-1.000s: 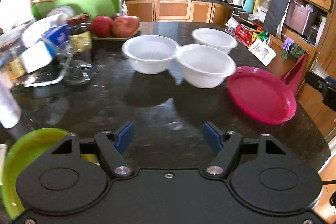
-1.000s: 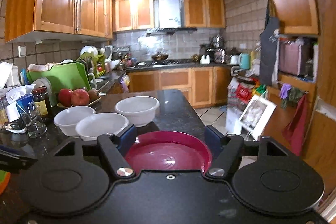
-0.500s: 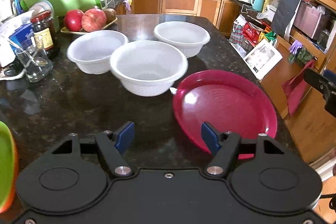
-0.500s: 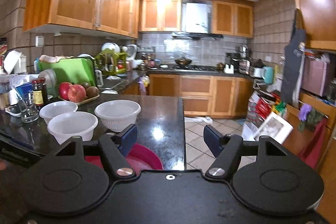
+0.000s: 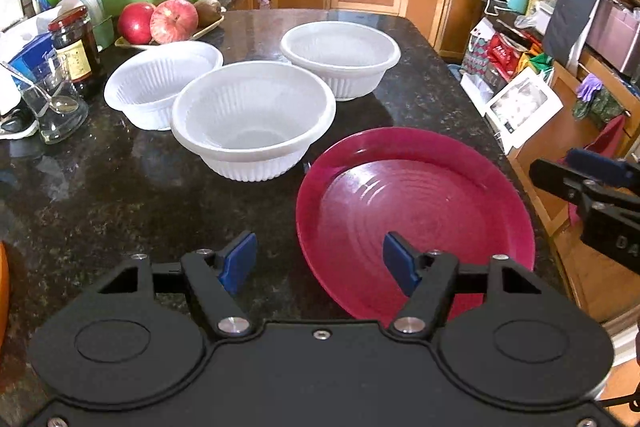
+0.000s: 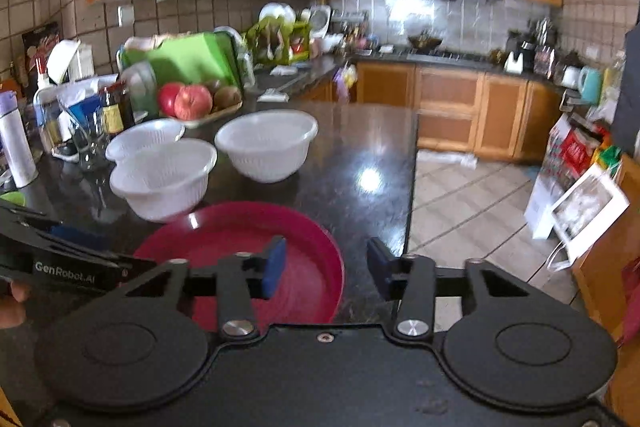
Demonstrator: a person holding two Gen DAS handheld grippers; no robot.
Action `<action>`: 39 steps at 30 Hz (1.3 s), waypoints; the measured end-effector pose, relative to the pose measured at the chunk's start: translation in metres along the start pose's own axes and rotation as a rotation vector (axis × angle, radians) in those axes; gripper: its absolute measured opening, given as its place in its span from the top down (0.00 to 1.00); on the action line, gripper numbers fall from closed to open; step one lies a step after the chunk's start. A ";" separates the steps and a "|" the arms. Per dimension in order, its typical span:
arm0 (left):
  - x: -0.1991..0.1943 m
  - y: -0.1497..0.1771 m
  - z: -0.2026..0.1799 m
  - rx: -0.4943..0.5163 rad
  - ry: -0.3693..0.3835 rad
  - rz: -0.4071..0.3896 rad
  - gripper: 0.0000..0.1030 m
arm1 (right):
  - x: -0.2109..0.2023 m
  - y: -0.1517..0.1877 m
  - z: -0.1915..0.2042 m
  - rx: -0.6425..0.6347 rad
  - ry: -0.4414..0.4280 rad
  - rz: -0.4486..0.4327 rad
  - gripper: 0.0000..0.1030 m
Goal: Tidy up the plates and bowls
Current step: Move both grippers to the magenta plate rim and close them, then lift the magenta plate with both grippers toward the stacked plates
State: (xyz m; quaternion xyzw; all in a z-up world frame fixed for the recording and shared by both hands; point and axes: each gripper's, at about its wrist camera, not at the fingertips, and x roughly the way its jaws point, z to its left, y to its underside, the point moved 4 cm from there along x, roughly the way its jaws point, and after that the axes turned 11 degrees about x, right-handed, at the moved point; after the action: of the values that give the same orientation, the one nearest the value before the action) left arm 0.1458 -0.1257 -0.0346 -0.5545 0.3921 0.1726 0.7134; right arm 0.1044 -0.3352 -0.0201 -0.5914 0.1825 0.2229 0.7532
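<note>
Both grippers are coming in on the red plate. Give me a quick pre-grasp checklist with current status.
1. Red plate empty: ok.
2. Plate rim between right gripper fingers: ok; they have just been closing but are not yet pressing on it.
3. Left gripper open, rim between its fingers: ok.
4. Plate lying wholly on the counter: cannot tell.
5. Nearest white bowl clear of the plate: ok, close.
6. Grippers clear of each other: ok.

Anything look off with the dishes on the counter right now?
Only the red plate: it sits at the counter's right edge, its rim seemingly just past it, near bowl close beside. The three white bowls stand upright and empty; nothing is spilled or broken.
</note>
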 end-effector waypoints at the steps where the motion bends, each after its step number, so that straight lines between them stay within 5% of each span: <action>1: 0.002 0.000 0.000 -0.005 -0.004 0.009 0.32 | 0.004 0.001 0.000 0.008 -0.011 0.015 0.60; 5: 0.008 0.001 -0.001 -0.017 -0.007 0.030 0.33 | 0.020 0.004 -0.004 0.016 -0.001 0.060 0.65; 17: 0.020 -0.001 -0.003 -0.011 0.018 0.095 0.55 | 0.046 0.006 -0.018 0.049 -0.001 0.134 0.80; 26: 0.022 -0.003 -0.004 -0.012 0.021 0.080 0.65 | 0.055 0.009 -0.023 0.088 0.000 0.171 0.88; 39: 0.011 0.005 -0.002 -0.006 0.008 0.090 0.78 | 0.037 0.016 -0.012 0.096 0.022 0.181 0.89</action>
State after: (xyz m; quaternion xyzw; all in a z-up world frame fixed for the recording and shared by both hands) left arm 0.1490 -0.1276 -0.0463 -0.5392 0.4189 0.2033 0.7018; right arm 0.1265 -0.3387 -0.0560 -0.5381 0.2541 0.2747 0.7553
